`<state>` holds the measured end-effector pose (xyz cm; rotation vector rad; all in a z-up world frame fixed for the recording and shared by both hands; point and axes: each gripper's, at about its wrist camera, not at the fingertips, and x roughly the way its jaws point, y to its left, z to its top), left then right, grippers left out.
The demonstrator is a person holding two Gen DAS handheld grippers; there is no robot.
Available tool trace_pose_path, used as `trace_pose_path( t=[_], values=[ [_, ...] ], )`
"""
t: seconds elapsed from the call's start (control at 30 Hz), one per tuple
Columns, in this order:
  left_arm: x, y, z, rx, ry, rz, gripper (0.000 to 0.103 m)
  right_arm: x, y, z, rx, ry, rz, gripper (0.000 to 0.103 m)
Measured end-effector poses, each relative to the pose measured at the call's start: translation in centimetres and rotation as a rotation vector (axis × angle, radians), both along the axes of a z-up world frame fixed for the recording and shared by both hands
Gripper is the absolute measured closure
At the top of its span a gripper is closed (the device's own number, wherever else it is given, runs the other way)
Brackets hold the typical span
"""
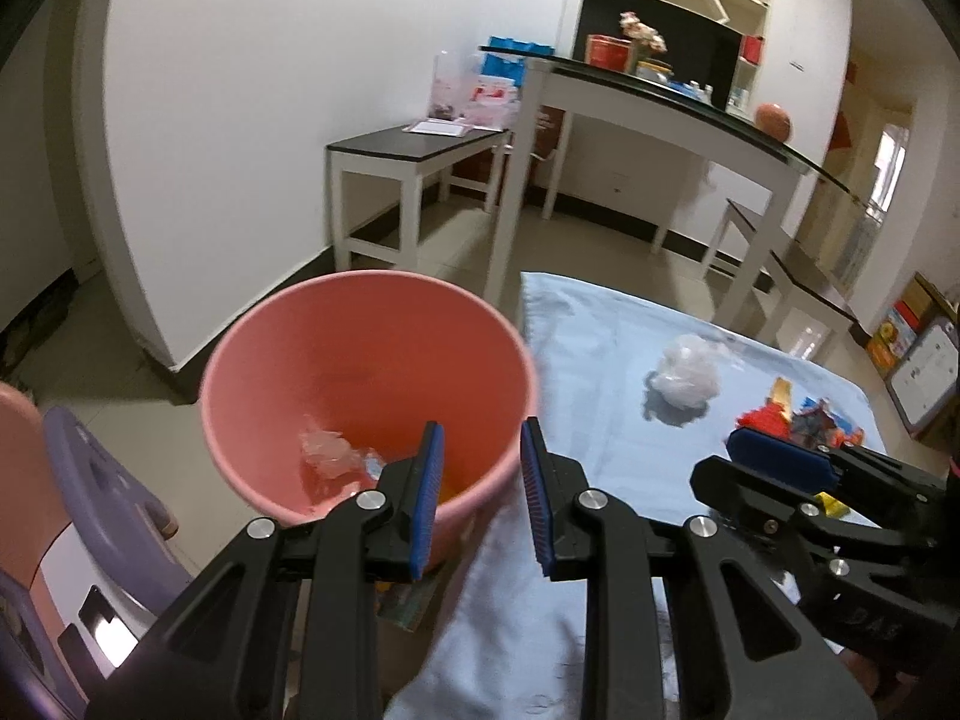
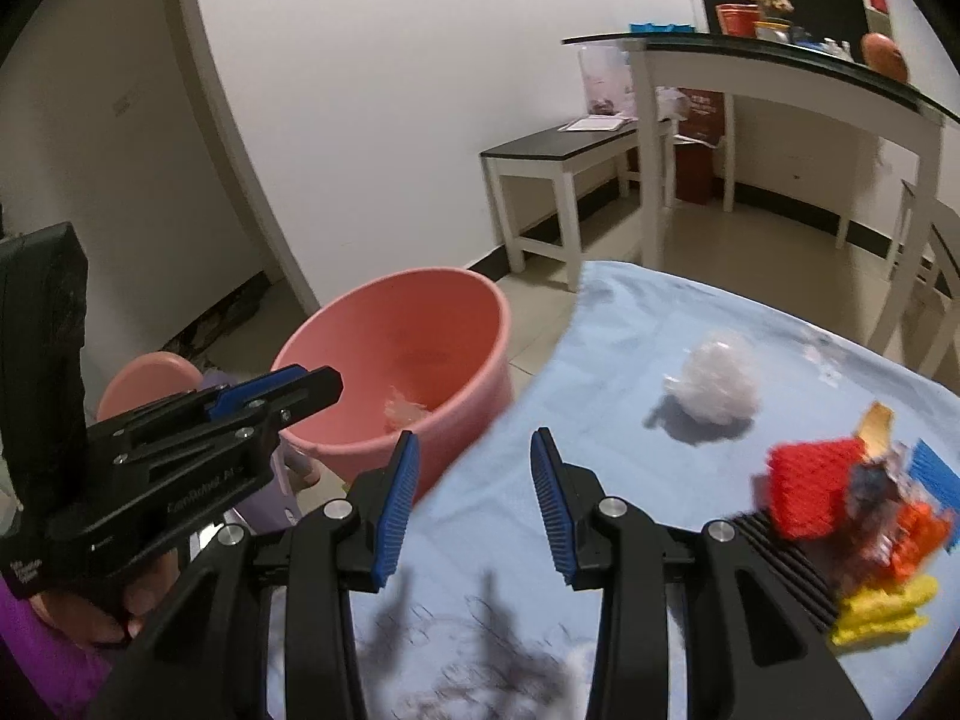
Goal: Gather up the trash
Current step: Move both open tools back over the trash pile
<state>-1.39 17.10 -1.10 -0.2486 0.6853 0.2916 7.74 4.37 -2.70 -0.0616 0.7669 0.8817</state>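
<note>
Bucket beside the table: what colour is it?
The bucket is pink, clearest in the left wrist view.

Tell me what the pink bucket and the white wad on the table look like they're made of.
Bucket: likely molded plastic, with smooth, even pink walls and a soft sheen. White wad: probably crumpled thin plastic film or a bag, translucent and crinkled, though tissue can't be ruled out.
</note>
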Motion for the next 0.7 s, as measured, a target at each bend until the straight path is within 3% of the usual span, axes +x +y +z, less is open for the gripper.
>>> trace_pose_path(
  t=[0.7],
  values=[
    [5.2, -8.6, -1.6, -0.049, 0.046, -0.245, 0.077, 0.6, -17.1, -0.2, -0.028, -0.05, -0.365, 0.058]
  ],
)
